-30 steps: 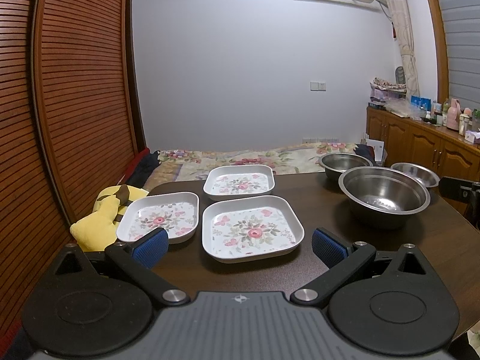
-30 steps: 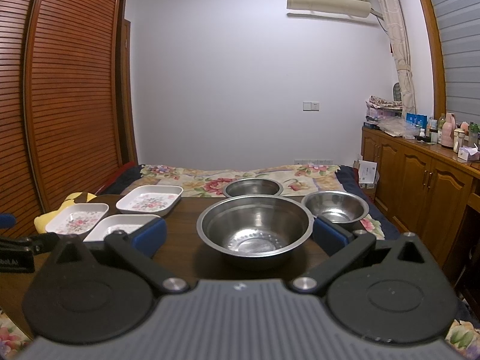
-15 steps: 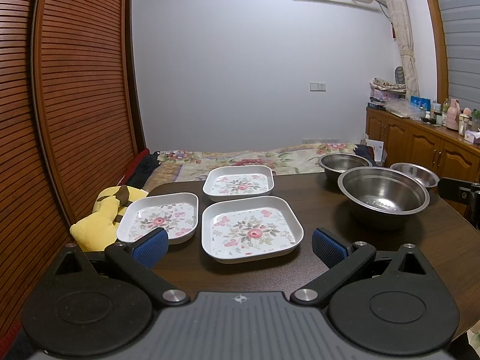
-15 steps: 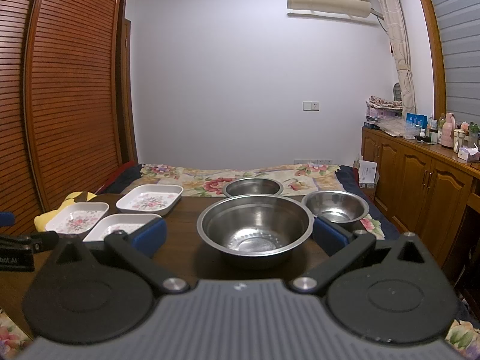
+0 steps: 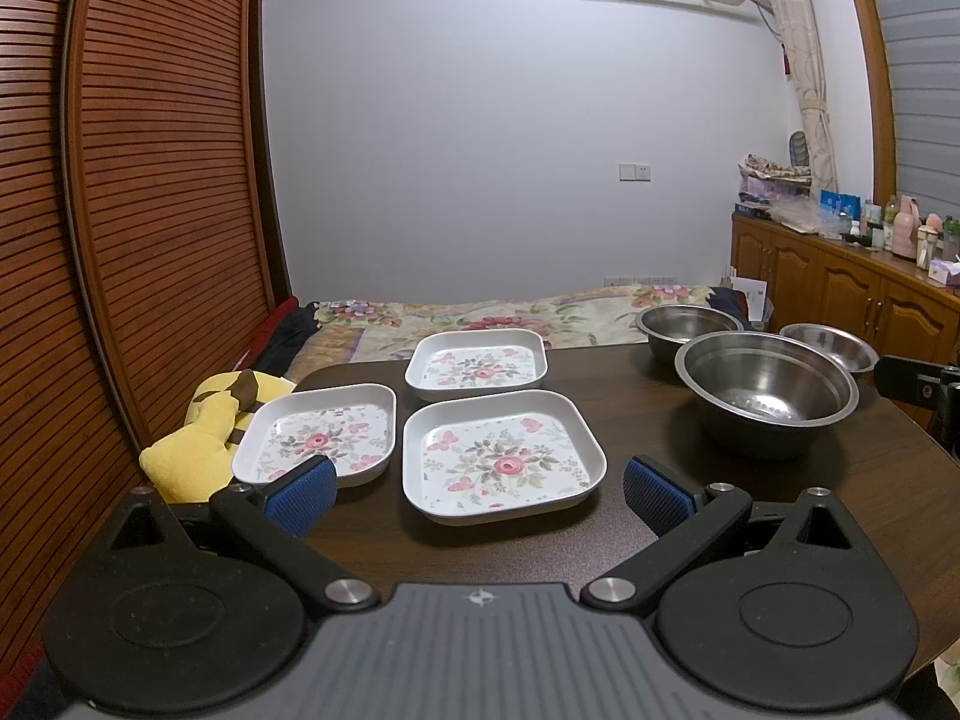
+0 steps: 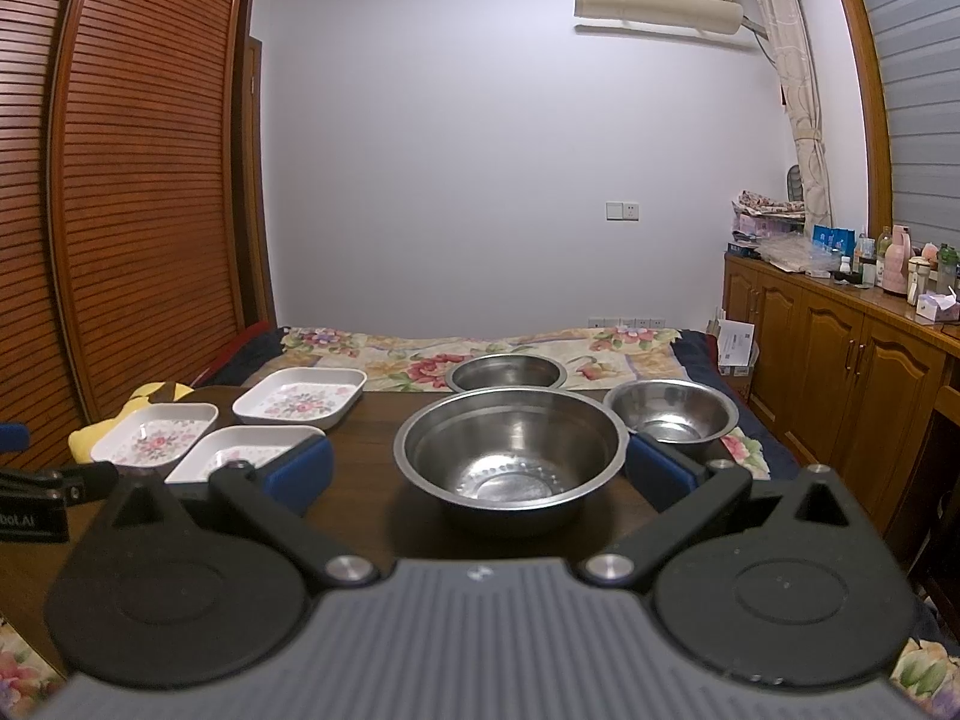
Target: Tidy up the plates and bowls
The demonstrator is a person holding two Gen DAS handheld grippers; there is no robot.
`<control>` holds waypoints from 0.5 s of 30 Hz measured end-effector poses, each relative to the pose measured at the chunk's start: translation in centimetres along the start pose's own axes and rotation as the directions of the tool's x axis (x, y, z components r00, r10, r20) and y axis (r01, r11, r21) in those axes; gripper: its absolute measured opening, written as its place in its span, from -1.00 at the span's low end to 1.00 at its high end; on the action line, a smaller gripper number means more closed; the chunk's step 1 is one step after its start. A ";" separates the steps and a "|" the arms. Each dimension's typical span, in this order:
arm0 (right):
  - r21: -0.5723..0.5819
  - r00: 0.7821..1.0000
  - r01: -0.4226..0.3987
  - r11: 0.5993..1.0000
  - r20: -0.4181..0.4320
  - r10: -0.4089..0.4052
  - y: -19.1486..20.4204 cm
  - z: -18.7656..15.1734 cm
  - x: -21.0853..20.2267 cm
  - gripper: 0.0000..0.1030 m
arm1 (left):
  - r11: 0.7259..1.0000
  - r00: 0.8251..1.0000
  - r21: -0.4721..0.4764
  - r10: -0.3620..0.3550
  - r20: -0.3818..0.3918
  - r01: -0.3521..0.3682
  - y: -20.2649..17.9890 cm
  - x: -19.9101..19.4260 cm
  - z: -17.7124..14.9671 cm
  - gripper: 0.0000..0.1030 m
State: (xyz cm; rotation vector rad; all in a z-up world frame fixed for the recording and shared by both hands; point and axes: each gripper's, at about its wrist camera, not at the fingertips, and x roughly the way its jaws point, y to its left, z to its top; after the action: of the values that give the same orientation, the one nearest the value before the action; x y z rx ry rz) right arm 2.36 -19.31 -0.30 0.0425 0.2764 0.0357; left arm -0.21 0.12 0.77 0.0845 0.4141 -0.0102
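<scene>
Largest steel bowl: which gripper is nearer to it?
Right. The right gripper faces the largest steel bowl just ahead, open; the left gripper fronts the nearest floral plate, bowl off to its right.

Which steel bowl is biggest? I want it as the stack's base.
The nearest bowl, centred before the right gripper; the two behind it are clearly smaller.

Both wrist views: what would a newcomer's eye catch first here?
Three square floral plates, the nearest one centred before the open left gripper. Three steel bowls, the largest bowl right ahead of the open right gripper. A yellow plush toy sits at the dark table's left edge.
</scene>
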 end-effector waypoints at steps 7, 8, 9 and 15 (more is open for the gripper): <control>0.001 1.000 -0.002 1.000 -0.001 0.002 0.0 -0.1 0.0 1.00 | 1.000 1.000 0.000 0.000 -0.002 0.000 0.0 0.0 0.0 1.00; 0.000 1.000 -0.001 1.000 -0.001 0.001 0.0 -0.1 0.0 1.00 | 1.000 1.000 0.001 -0.001 -0.002 0.001 0.0 -0.1 0.0 1.00; 0.000 1.000 -0.002 1.000 -0.002 0.002 0.1 -0.1 0.0 1.00 | 1.000 1.000 0.001 -0.001 -0.003 0.001 0.0 -0.1 0.0 1.00; 0.000 1.000 -0.005 1.000 -0.009 0.005 0.3 -0.2 0.1 1.00 | 1.000 1.000 0.000 -0.004 -0.014 0.004 0.0 0.3 -0.3 1.00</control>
State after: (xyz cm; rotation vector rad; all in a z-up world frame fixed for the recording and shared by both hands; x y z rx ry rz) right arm 2.35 -19.01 -0.52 0.0426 0.2851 0.0412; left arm -0.03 0.18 0.36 0.0841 0.4281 -0.0134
